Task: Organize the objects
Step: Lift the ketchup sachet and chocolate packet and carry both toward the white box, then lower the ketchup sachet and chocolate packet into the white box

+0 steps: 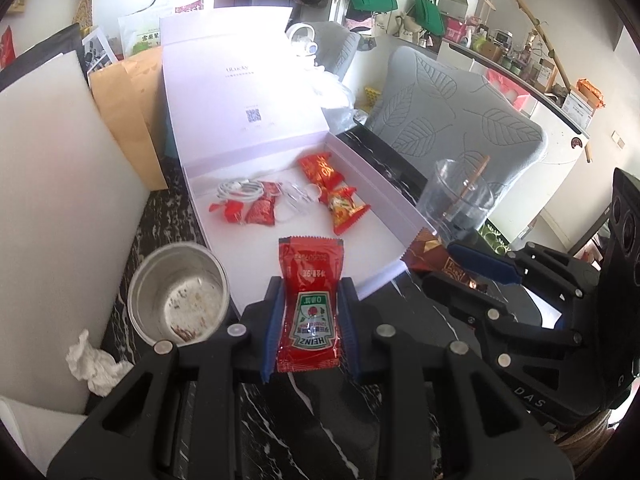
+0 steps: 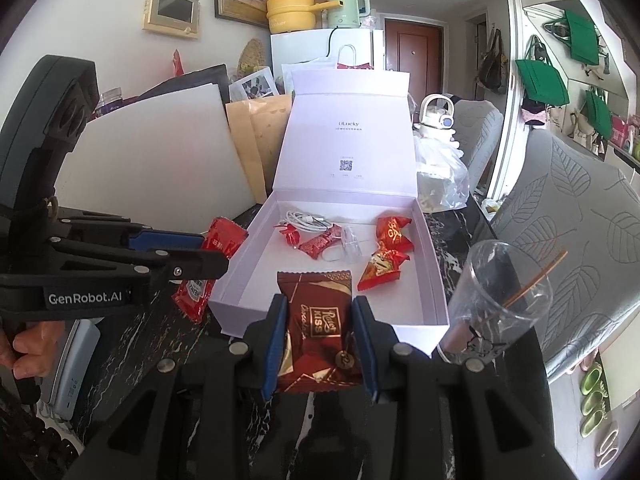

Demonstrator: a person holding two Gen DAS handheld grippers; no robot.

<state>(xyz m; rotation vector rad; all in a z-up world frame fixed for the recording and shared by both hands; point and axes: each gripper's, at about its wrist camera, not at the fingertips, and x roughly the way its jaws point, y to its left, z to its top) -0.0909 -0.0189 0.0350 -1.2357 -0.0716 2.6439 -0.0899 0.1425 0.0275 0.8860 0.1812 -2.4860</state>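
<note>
My left gripper (image 1: 310,320) is shut on a red Heinz ketchup packet (image 1: 310,304), held just above the near edge of the open white box (image 1: 384,280). My right gripper (image 2: 320,340) is shut on a brown Ruiet Kiss chocolate packet (image 2: 316,320) in front of the same white box (image 2: 240,300). Inside the box lie red wrapped candies (image 2: 394,232), a white cable (image 2: 308,220) and a small clear plastic piece (image 2: 352,246). The right gripper (image 1: 476,276) shows at the right of the left wrist view. In the right wrist view the left gripper (image 2: 216,254) with the ketchup packet (image 2: 218,240) enters from the left.
A metal cup (image 1: 178,292) and a crumpled tissue (image 1: 94,364) sit left of the box on the dark marble table (image 1: 304,420). A clear plastic cup (image 2: 496,300) with a stick stands at the box's right corner. A white board (image 1: 52,200), brown envelopes (image 2: 260,136) and grey chairs (image 1: 460,116) surround it.
</note>
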